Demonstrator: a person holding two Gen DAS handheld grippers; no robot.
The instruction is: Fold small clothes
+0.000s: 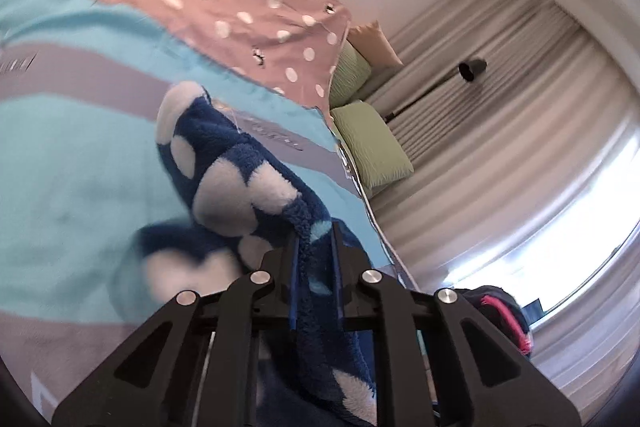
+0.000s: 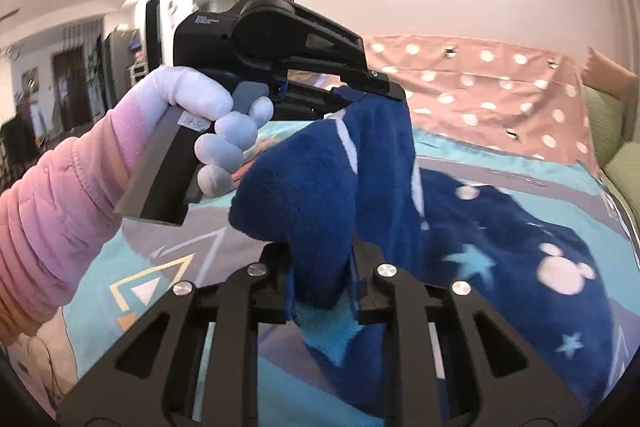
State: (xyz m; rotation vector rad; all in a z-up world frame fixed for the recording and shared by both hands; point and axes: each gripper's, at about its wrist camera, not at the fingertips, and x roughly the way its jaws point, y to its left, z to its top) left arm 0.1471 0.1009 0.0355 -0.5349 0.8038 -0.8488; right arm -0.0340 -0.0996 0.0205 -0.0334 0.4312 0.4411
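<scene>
In the right wrist view, a pink padded sleeve (image 2: 48, 203) enters from the left edge, and a white-gloved hand (image 2: 208, 123) grips the handle of the left tool (image 2: 370, 89), which is raised above the bed with its jaws clenched on an edge of the blue fleece garment (image 2: 500, 267). The garment, printed with pale stars and mouse-head shapes, hangs from that tool, part of it still lying on the turquoise and grey bedspread (image 2: 168, 255). Lower down, the right tool (image 2: 322, 281) is clamped on another thick fold of the same fleece. Further right, a pink polka-dot cover (image 2: 500, 95) lies across the far side of the bed, with a green pillow (image 2: 616, 163) at the edge. The left wrist view shows the left tool (image 1: 316, 247) pinching the fleece (image 1: 240, 167) between its fingers, with pleated curtains (image 1: 500, 131) at the right.
</scene>
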